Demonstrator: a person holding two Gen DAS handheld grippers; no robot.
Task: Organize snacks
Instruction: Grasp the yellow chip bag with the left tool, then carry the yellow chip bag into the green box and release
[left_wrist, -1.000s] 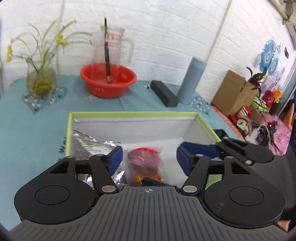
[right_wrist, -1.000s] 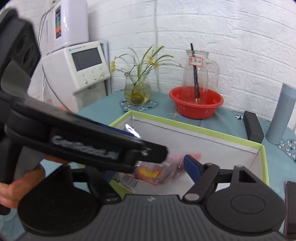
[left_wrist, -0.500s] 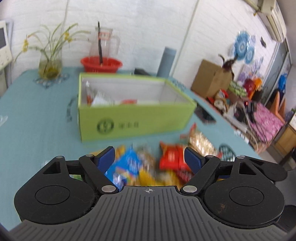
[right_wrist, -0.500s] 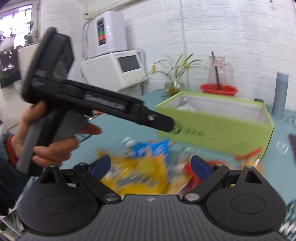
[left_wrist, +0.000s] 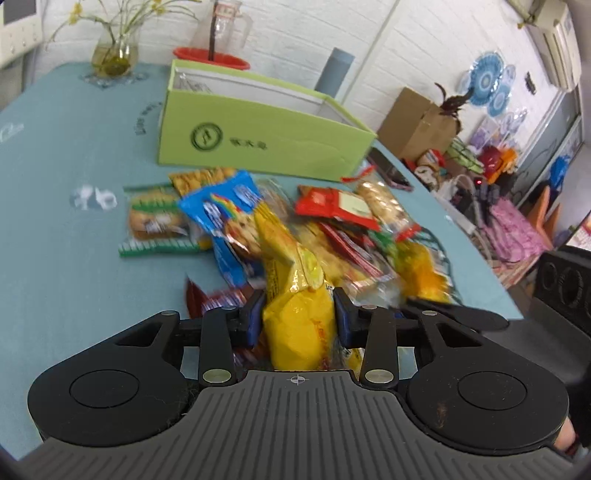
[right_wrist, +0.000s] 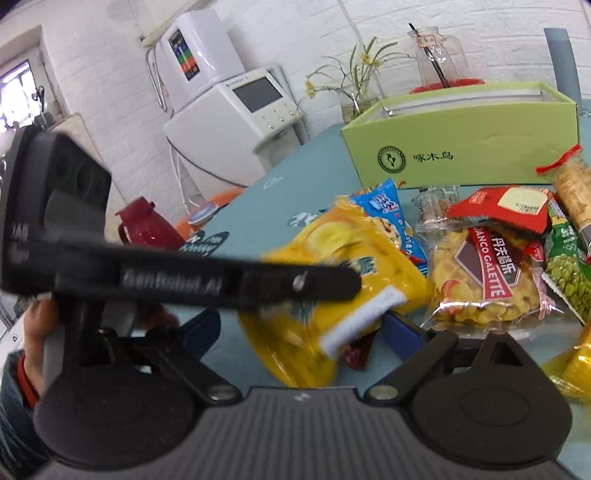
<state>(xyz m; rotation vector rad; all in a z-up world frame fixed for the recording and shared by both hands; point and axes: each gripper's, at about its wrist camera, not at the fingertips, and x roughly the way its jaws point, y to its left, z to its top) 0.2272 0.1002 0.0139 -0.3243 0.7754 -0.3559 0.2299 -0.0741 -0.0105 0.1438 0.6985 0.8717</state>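
A pile of snack packets (left_wrist: 332, 229) lies on the teal table in front of the green box (left_wrist: 258, 140). My left gripper (left_wrist: 298, 314) is shut on a yellow snack bag (left_wrist: 295, 306), its blue pads pressing both sides. In the right wrist view the same yellow bag (right_wrist: 332, 266) is held by the left gripper's arm crossing from the left. My right gripper (right_wrist: 299, 332) is open, its fingers either side of the bag's lower end, not pressing it. The green box (right_wrist: 461, 140) stands behind the pile.
A red bowl (left_wrist: 210, 57) with a glass jug, a flower vase (left_wrist: 114, 55) and a grey cylinder (left_wrist: 334, 72) stand behind the box. A phone (left_wrist: 389, 168) lies right of it. White appliances (right_wrist: 229, 122) and a red kettle (right_wrist: 144, 225) are beyond the table's left edge.
Both grippers pulled back from the box to the snack pile. My left gripper went from open to shut on the yellow bag.
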